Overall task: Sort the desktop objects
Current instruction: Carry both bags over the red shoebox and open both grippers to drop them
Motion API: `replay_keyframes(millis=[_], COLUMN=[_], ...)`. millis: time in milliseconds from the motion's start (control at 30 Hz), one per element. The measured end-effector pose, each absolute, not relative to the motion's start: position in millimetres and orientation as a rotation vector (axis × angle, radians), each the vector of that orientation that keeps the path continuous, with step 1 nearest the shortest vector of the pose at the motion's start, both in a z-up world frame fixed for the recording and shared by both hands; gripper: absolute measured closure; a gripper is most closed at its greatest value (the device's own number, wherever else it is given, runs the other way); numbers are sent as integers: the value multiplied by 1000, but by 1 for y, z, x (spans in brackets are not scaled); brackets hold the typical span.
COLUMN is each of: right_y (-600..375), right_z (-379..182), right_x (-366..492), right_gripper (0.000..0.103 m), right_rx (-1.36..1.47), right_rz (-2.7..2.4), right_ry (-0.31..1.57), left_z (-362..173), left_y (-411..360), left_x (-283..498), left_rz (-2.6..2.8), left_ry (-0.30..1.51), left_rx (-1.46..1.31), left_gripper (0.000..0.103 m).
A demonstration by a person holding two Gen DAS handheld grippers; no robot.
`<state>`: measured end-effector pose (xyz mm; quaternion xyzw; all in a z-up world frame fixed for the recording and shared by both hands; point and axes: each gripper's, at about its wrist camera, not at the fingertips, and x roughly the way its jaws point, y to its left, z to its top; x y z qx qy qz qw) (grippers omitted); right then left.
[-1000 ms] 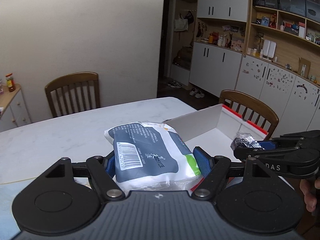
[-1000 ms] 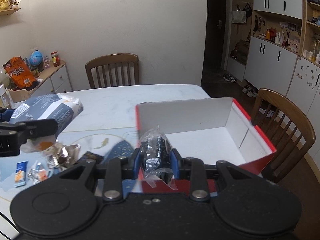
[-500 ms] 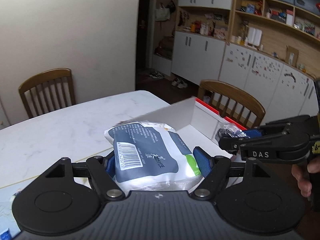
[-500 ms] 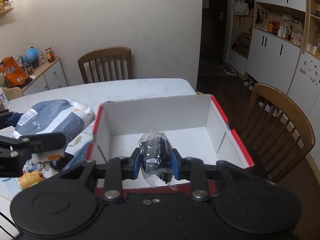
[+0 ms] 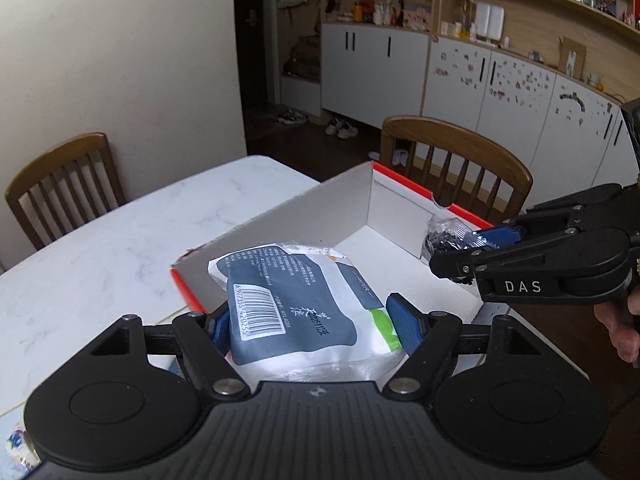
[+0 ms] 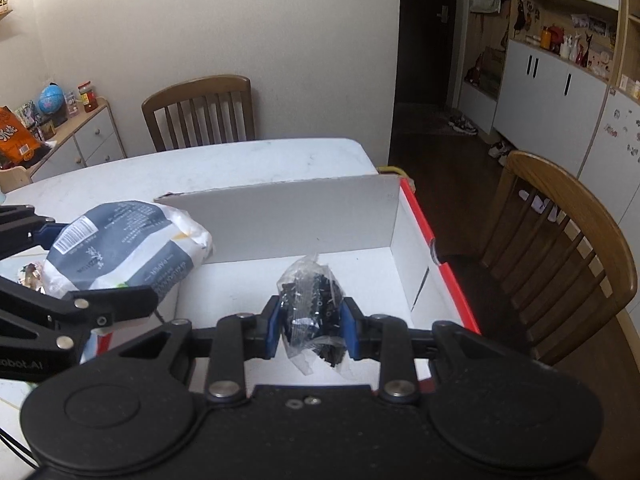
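Tissue pack (image 5: 296, 308) print too small

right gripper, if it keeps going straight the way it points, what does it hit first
Most likely the far white wall of the red-edged box. The right gripper, shut on a small clear bag of black bits, sits over the box floor; depth is uncertain.

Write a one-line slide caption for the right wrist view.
Right gripper holds a clear bag of black parts over the open white box.
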<state>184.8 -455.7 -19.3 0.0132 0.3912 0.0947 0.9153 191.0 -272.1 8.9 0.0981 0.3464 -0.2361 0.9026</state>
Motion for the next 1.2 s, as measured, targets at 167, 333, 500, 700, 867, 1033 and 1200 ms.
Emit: replay_keyframes(millis=[167, 333, 500, 700, 867, 1033, 1200], right_y=[-463, -463, -463, -462, -460, -458, -452], right_z=[-34, -50, -63, -75, -83, -92, -102], right_x=[203, 220, 233, 250, 258, 264, 262], right_gripper=[73, 73, 73, 73, 73, 73, 73], right_rx=[34, 6, -12, -48, -57, -76, -97], right_rz=[191, 198, 200, 206, 218, 228, 233], right_ry=[857, 908, 951, 1009, 1053, 1096, 1134], left_z=[-5, -18, -28, -38, -46, -54, -60], left_y=[-283, -292, -299, -305, -308, -311, -315], left_x=[208, 225, 238, 253, 260, 262, 266], left_rz=[-519, -529, -544, -543, -552, -558, -578], left_ry=[769, 820, 876, 933, 959, 984, 1032], left_rx=[229, 261, 274, 273, 283, 297, 305], left_gripper=[27, 27, 27, 27, 27, 27, 27])
